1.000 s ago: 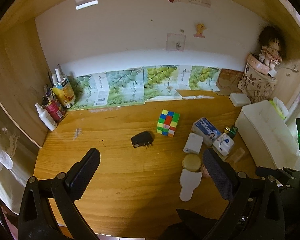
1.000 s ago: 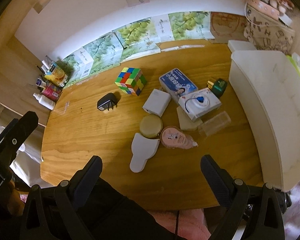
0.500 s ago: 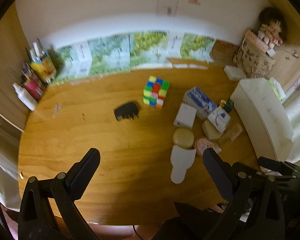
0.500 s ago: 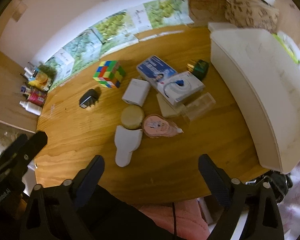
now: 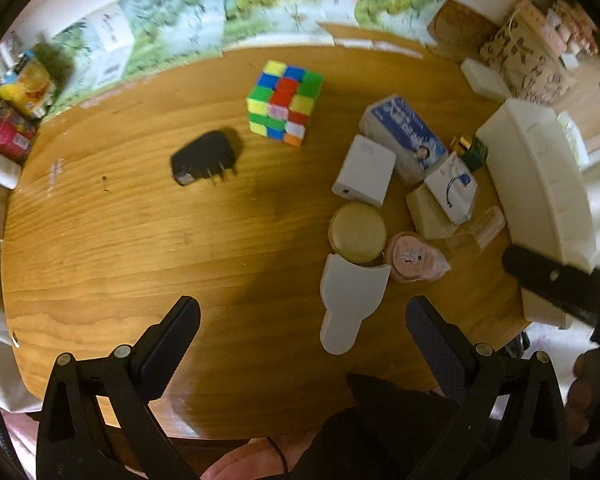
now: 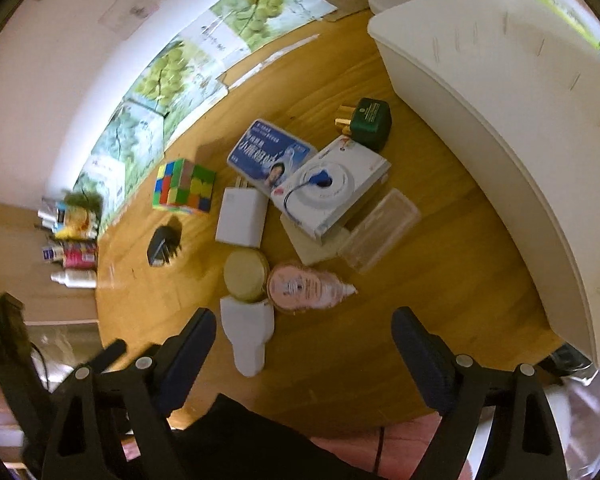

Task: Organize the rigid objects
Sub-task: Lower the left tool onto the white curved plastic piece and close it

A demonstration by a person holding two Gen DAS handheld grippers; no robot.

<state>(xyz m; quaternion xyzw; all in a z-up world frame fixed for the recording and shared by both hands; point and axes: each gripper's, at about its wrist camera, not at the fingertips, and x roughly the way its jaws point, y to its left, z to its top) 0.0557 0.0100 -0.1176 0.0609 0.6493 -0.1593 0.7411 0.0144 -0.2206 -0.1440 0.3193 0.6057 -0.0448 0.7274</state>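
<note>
1. Left gripper [image 5: 300, 320]: jaws wide apart, nothing between them, hanging above bare wooden table [image 5: 120, 248] near its front edge.
2. Right gripper [image 6: 304, 332]: jaws spread wide and holding nothing; they have just been closing slightly. It is aimed at the near end of the clutter.
3. Items to sort: colour cube [image 5: 284, 102] and black plug [image 5: 202, 158] lie apart on the left; white adapter [image 5: 364, 176], blue box [image 5: 404, 136], white box with a blue cord printed on it [image 6: 332, 184], green bottle [image 6: 370, 122], clear case [image 6: 380, 230], round gold lid [image 6: 246, 274], pink pouch [image 6: 304, 288] and white flat piece [image 6: 248, 332] are bunched together, several touching.
4. White bin [image 6: 500, 140]: stands at the right, likely the destination.
5. Risk: a grab into the bunch may catch two items at once or shove neighbours, since the lid, the pouch and the flat piece overlap.
6. Risk: the flat piece lies low on the wood; the jaws may scrape past it.
7. Risk: the right gripper shows at the edge of the left view; the two tools may collide.
8. Change: against the earlier frames both views now look more steeply down and sit closer, with the back wall largely out of frame; no item has shifted.
</note>
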